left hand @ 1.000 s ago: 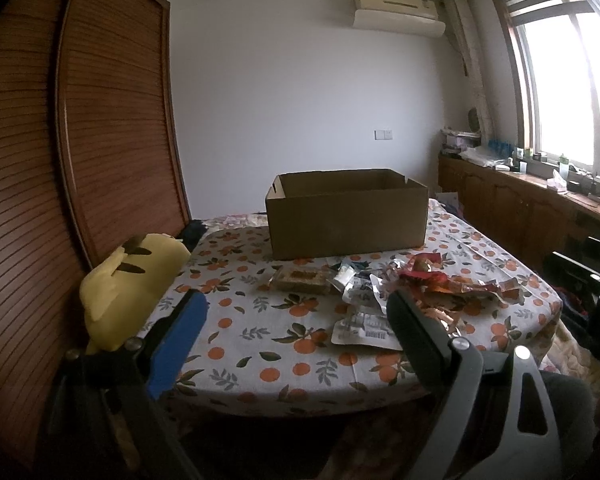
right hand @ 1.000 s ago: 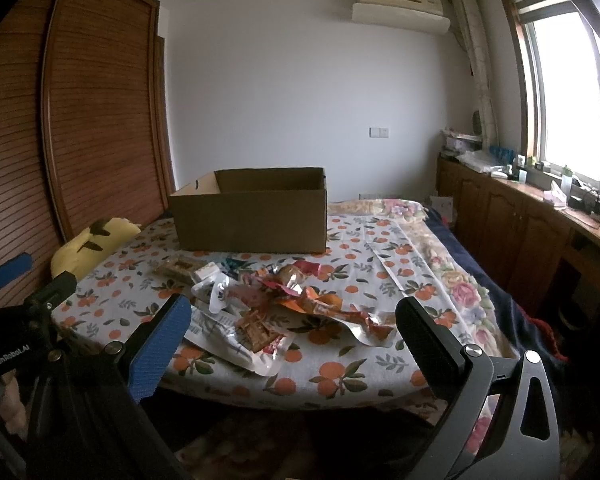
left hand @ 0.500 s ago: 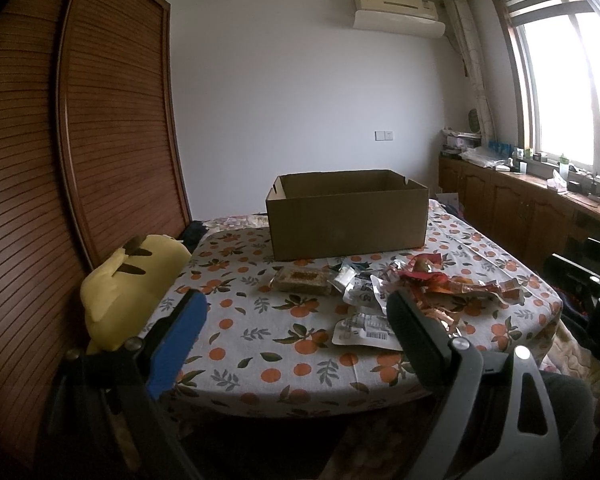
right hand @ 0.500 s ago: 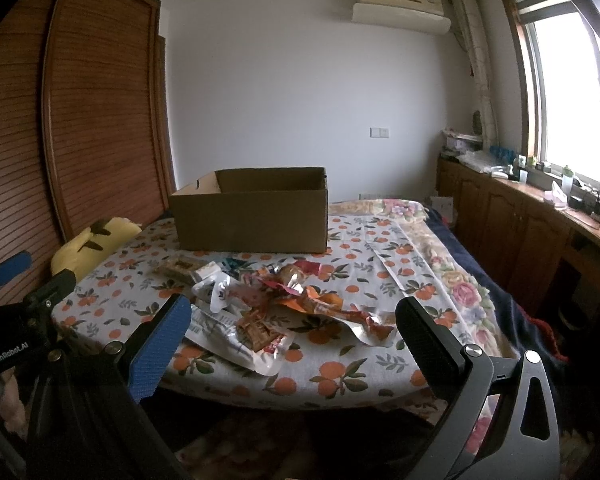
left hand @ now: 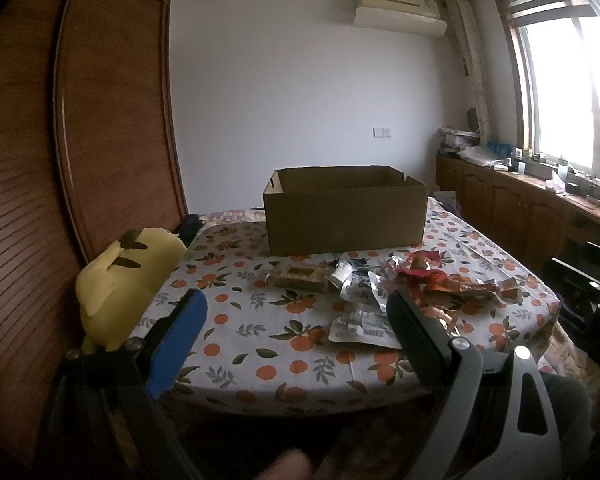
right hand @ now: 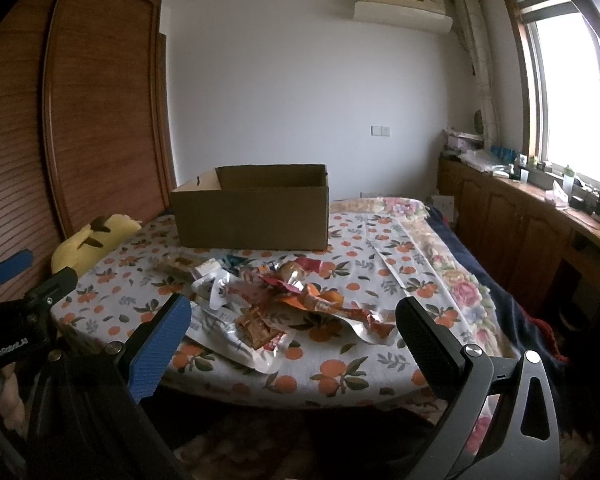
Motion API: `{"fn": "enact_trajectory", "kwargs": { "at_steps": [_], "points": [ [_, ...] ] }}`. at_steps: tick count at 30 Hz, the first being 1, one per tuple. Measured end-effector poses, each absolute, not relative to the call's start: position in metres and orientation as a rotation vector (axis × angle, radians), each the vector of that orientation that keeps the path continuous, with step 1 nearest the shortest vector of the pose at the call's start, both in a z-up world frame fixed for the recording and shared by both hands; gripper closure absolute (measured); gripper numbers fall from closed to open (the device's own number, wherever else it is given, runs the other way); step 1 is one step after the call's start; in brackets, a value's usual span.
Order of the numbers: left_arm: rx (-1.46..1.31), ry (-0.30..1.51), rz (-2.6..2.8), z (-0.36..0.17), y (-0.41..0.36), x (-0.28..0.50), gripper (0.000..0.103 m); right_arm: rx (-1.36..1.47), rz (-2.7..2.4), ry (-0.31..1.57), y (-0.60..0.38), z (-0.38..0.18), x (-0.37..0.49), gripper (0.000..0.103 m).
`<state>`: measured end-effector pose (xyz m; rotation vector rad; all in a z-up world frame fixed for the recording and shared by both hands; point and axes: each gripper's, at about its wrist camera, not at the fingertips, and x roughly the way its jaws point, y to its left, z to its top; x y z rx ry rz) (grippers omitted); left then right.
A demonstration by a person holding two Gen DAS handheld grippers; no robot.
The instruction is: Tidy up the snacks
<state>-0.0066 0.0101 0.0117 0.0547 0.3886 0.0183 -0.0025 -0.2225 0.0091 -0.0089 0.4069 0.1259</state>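
A pile of snack packets (left hand: 412, 292) lies on the orange-patterned cloth in front of an open brown cardboard box (left hand: 346, 210). The pile (right hand: 284, 296) and the box (right hand: 252, 212) also show in the right wrist view. A brown snack bar (left hand: 300, 274) lies left of the pile. A silver pouch (left hand: 362, 326) lies nearest my left gripper (left hand: 296, 320), which is open and empty, short of the bed's near edge. My right gripper (right hand: 292, 324) is open and empty, held before the near edge, facing the pile.
A yellow plush toy (left hand: 128, 280) lies at the left edge by the wooden wardrobe (left hand: 112, 120). Wooden cabinets (right hand: 520, 216) with clutter run under the window on the right. The left gripper's body (right hand: 16, 320) shows at the left of the right wrist view.
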Motion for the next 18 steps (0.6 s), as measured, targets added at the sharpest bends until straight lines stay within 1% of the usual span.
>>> {"fn": "enact_trajectory", "kwargs": {
  "at_steps": [9,18],
  "points": [
    [0.054,0.44,-0.02,-0.002,0.008,0.017,0.011,-0.026,0.133,0.43,-0.223,-0.003,0.01,0.0],
    [0.06,0.455,-0.063,-0.016,0.01,0.044,0.011,-0.04,0.139,0.462,-0.223,-0.017,0.033,0.0]
  ]
}}
